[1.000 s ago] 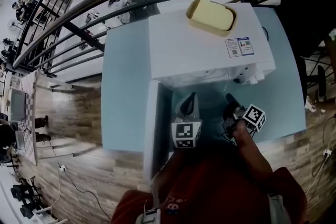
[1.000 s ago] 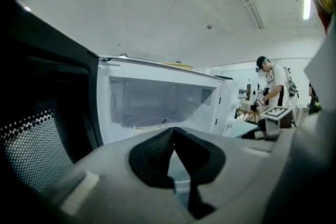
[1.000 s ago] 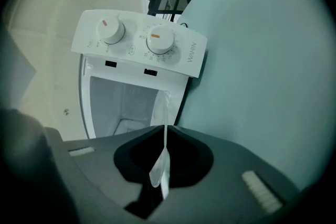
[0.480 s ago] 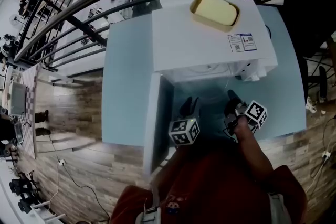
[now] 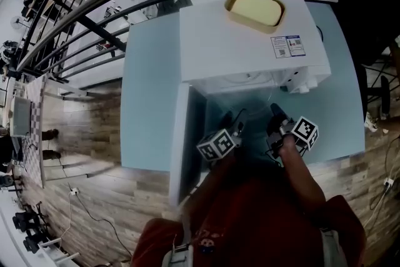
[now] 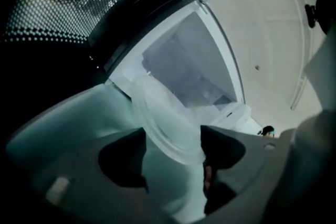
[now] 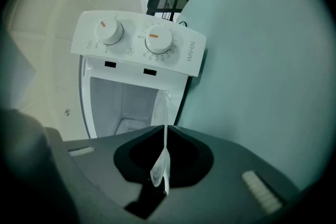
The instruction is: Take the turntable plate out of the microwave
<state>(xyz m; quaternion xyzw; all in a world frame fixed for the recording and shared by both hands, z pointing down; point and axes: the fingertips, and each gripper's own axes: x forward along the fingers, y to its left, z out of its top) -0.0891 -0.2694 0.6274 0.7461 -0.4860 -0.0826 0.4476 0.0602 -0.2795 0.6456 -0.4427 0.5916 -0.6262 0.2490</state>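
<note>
Head view: the white microwave (image 5: 244, 40) sits toward the far edge of the pale blue table (image 5: 150, 90), with its door (image 5: 180, 134) swung open to the left. The left gripper (image 5: 231, 123) and right gripper (image 5: 275, 114) are side by side just in front of the open cavity.

Left gripper view: the jaws are opening and stand wide apart. The rim of the clear turntable plate (image 6: 163, 113), tilted, lies between them. The pads seem not to press on it, though the glass is hard to read.

Right gripper view: the jaws are clamped on the plate's rim. The plate is seen edge-on in front of the cavity, beside the control panel (image 7: 137, 42).
</note>
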